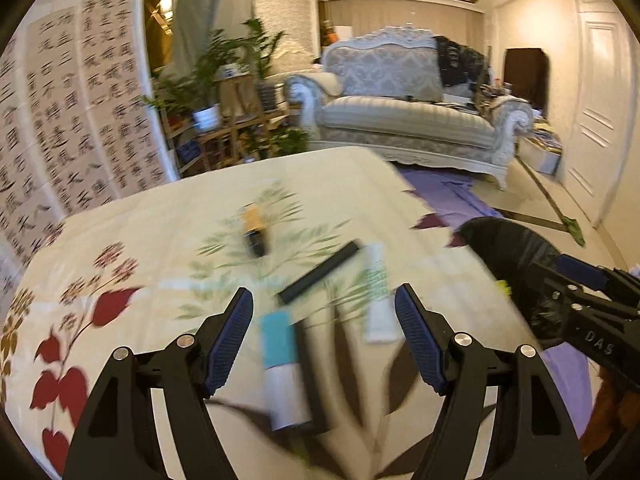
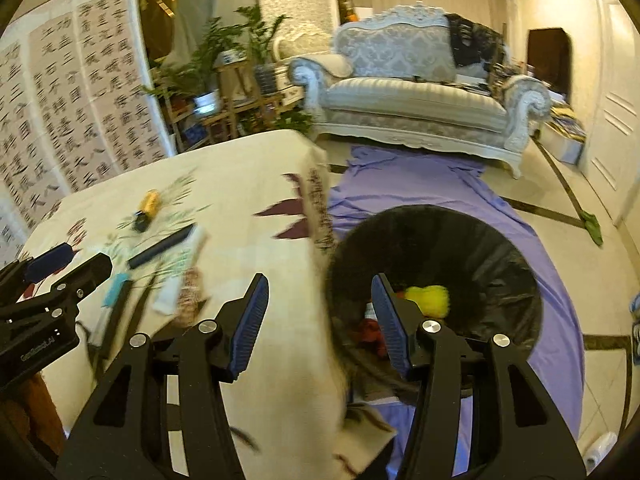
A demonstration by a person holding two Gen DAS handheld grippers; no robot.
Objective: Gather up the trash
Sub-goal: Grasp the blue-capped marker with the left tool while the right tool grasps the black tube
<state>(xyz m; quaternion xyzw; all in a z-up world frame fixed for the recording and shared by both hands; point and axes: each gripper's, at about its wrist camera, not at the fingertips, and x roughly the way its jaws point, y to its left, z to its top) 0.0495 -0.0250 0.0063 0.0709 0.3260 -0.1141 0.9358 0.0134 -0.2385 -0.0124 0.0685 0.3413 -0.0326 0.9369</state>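
Farthest to the left of my left gripper, beyond its left finger, lay the small orange-and-black cylindrical bottle on its side on the cream floral tablecloth. I held the left gripper released, its blue-padded jaws spread wide, with nothing between them but the table below. Directly ahead between those jaws lay the white tube with a teal cap, just beside a dark flat strip, and beyond them a black rectangular stick set diagonally; I judged the tube the nearest pick, which was why I kept the tool low and centred over it. Toward the right finger lay a white-and-green tube, close to the stick's far end. Motion blur kept me from telling whether these pieces touched. Further right, past the table's edge, my right gripper hung also released and empty, straddling the edge with its right finger over the black-lined round trash bin, which stood on the purple floor sheet. Inside it I saw a yellow lump and something red, so part of the collecting looked done.
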